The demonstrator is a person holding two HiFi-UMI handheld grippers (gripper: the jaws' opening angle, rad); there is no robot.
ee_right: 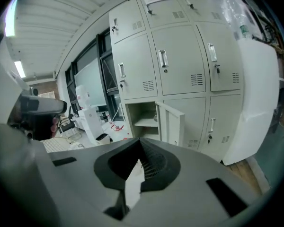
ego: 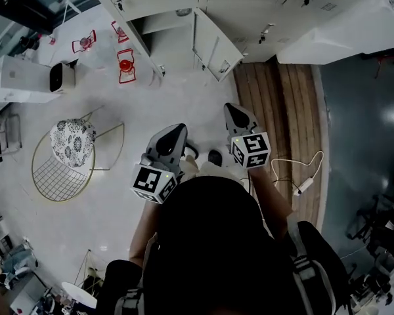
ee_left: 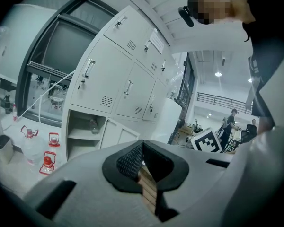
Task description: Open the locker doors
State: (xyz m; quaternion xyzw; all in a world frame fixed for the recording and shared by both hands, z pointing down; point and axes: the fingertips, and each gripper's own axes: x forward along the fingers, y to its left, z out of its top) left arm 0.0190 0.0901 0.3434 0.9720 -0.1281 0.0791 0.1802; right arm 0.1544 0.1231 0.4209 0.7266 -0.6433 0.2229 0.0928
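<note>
The head view looks from above the person's head steeply down, past the left tool [ego: 177,130] and the right tool [ego: 234,107], onto the floor [ego: 151,104], with the lockers [ego: 217,5] along its top edge. Each tool view rides low on its own tool and faces along the jaws. The left one sees the lockers obliquely from their left, the right one nearly head-on, neither from close by. All three share the open lower compartment [ee_right: 143,115] and its door [ee_right: 173,124].
</note>
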